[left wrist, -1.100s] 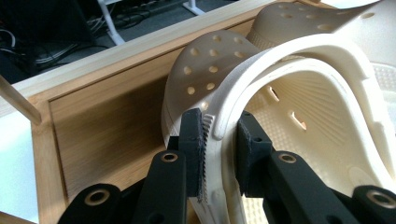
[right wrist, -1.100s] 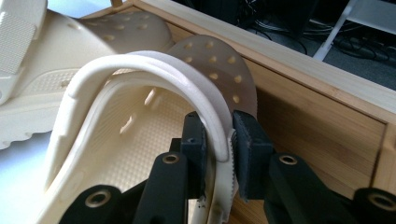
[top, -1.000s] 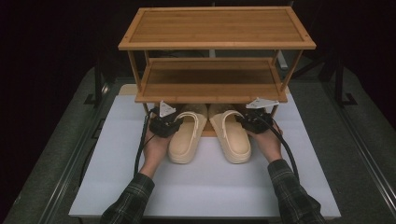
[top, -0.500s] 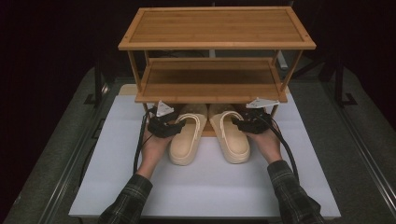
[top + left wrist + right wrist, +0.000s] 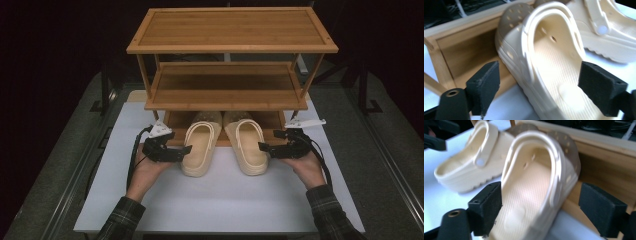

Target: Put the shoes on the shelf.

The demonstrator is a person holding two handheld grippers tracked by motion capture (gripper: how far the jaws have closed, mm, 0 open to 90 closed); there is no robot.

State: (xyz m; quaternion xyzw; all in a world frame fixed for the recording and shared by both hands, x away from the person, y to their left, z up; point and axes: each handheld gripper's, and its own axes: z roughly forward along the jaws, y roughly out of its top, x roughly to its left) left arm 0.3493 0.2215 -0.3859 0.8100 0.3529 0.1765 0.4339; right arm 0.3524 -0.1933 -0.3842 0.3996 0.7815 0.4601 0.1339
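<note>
L tongs [image 5: 186,149]: lower left of high view, jaws wide, just been opening; nothing gripped. In L gripper view, heel of L clog [image 5: 549,62] sits between pads, pads clear of it.
R tongs [image 5: 263,147]: lower right of high view, jaws wide too, just been opening; nothing held. R clog [image 5: 536,185] between pads in R gripper view, no contact seen.
Clogs: pair side by side, centre of high view; L clog [image 5: 200,146], R clog [image 5: 248,144]. Toes tucked under bottom shelf of rack [image 5: 227,95], heels out on white table [image 5: 225,200] toward lower edge.
Key relation: long axis of each clog runs up-down in frame; tongs point inward from either side, across that axis, at heel end. L hand nearer L clog, R hand nearer R clog.
Judgement: pair looks placed; next likely hands back off toward lower edge.
</note>
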